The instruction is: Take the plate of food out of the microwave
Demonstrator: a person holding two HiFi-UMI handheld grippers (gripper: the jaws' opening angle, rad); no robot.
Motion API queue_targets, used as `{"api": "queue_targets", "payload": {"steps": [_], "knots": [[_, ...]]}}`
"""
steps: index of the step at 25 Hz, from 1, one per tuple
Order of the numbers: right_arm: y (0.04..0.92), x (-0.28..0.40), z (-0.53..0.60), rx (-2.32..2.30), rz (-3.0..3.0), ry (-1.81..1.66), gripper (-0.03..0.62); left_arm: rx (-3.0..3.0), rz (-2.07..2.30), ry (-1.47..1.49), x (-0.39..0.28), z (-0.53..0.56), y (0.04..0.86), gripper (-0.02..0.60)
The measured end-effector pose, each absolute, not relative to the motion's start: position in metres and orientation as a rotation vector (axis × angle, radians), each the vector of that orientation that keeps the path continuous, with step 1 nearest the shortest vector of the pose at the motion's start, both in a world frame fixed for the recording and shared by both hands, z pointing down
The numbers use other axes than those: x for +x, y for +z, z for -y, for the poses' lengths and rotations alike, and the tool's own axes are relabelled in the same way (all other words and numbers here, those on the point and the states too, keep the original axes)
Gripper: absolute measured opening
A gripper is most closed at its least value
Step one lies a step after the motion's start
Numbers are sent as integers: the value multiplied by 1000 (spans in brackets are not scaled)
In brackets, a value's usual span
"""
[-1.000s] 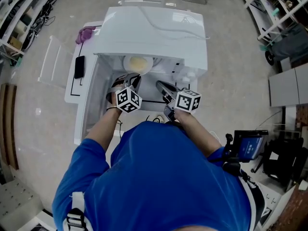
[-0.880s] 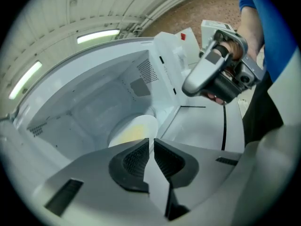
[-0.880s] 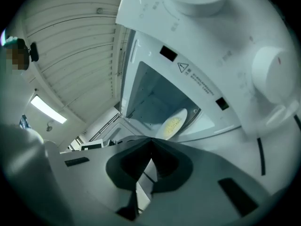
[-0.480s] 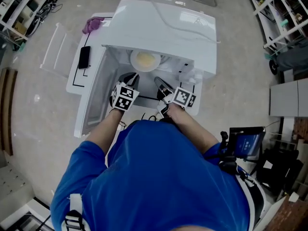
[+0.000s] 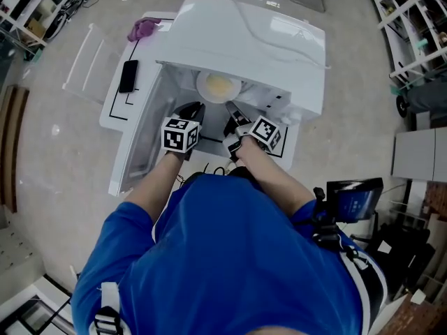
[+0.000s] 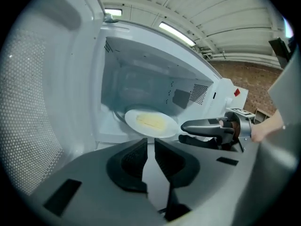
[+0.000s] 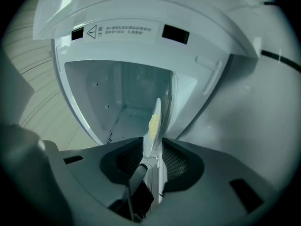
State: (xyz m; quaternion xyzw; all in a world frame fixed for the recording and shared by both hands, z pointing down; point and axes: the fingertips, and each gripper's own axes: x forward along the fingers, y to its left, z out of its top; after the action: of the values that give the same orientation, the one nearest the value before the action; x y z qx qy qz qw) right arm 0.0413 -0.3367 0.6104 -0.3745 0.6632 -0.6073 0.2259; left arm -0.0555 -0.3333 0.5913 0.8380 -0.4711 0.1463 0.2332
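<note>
Head view looks down on a white microwave (image 5: 244,40) standing on a white table (image 5: 112,121), its door (image 5: 140,142) swung open to the left. At the table's far left lie a purple cloth (image 5: 144,28) and what looks like a dark phone (image 5: 128,76). The open door flanks the left gripper (image 5: 190,112), which hangs just near of the cavity mouth, its jaws nearly pressed together with nothing between them. The plate (image 5: 202,89) of yellow food (image 5: 219,84) rests at that mouth. The right gripper (image 5: 232,114) is at its near right rim. Its jaws are opening, with the rim edge-on between the pads and a slim gap on either side.
</note>
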Motion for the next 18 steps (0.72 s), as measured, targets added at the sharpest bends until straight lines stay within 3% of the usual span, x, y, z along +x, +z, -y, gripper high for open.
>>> {"api": "queue_targets", "payload": {"steps": [18], "knots": [[626,29,359,-1033,-1638,-1769,118,2248,1274,357,-58,336,595,55]]}}
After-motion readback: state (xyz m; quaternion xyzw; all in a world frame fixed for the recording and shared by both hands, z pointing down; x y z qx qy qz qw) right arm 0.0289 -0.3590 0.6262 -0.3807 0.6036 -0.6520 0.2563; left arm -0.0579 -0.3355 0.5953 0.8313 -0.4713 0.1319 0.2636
